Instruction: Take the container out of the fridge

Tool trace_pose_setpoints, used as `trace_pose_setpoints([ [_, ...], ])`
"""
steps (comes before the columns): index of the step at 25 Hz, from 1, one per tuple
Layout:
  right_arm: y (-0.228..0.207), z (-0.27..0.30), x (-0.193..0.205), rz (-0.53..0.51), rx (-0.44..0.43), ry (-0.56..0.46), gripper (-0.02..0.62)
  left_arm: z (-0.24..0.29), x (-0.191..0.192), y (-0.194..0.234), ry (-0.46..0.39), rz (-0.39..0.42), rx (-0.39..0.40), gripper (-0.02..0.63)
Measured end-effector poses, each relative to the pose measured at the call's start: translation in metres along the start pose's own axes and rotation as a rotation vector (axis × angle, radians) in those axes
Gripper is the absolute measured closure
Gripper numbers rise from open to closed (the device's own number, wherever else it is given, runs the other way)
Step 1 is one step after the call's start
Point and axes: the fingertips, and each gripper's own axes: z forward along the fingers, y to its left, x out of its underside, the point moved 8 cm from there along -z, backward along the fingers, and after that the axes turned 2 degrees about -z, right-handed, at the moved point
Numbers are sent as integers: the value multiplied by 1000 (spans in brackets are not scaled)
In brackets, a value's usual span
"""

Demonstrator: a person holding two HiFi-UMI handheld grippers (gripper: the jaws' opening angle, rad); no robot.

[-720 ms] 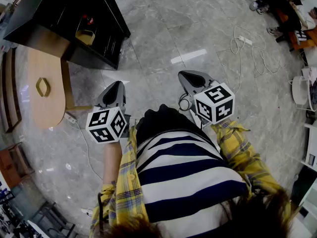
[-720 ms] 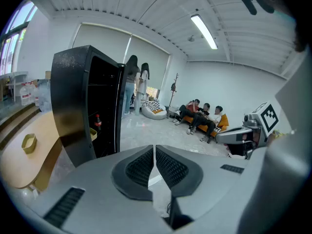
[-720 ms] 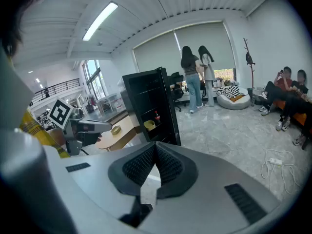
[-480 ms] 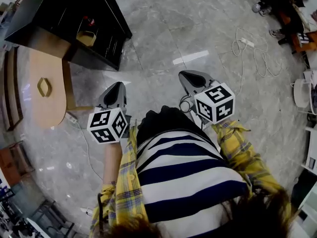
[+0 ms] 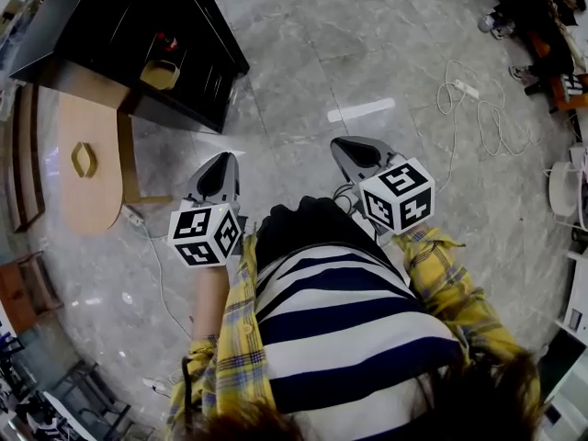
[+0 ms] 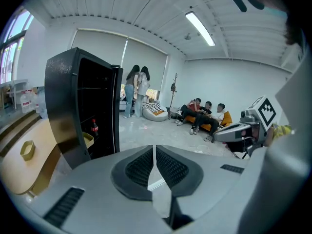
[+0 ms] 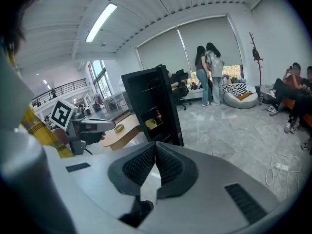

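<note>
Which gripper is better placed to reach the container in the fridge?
Left. The left gripper is nearer the fridge and the container on its shelf; the right gripper is farther across. Both are shut and empty, so its jaws must open first.

place: open office lounge | evidence: marble floor (image 5: pixel 303 53), strip light (image 7: pixel 101 22), sofa (image 6: pixel 226 117), beanbag (image 7: pixel 240 101)

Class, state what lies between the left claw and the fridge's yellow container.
Only bare floor up to the open fridge, as the head view shows.
</note>
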Motion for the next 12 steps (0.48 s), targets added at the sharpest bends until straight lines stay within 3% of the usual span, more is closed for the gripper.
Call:
trace_pose_setpoints([
  [12, -9, 15, 4, 5, -66, 39, 566, 9, -1, -5, 4, 57, -58, 573],
])
